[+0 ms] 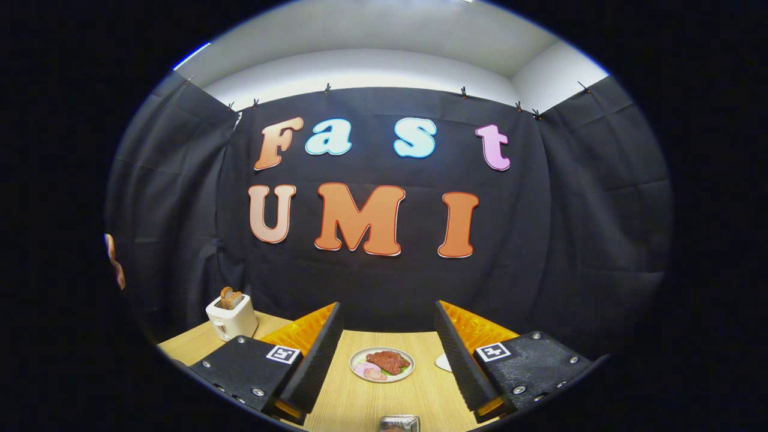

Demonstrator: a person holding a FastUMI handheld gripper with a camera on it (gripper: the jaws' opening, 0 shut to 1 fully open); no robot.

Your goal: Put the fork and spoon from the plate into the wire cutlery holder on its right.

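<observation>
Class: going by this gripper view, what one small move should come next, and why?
Probably tilt the gripper down and ease it toward the plate. Its fingers stand open and hold nothing, and the plate lies on the wooden table between and beyond them. I cannot make out a fork or spoon on it from here.

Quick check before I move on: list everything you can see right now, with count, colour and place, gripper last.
table: one, light wood, under everything.
plate: one, white, holding brown meat and pink slices, on the table ahead of the fingers and between them.
toaster: one, white, two brown slices sticking up, far left on the table, beyond the left finger.
pale object: one, whitish, mostly hidden by the right finger; cannot tell what it is.
shiny object: one, metallic, nearest on the table between the fingers; cannot tell what it is.
gripper: one, fingers wide apart, holding nothing, above the table.
</observation>
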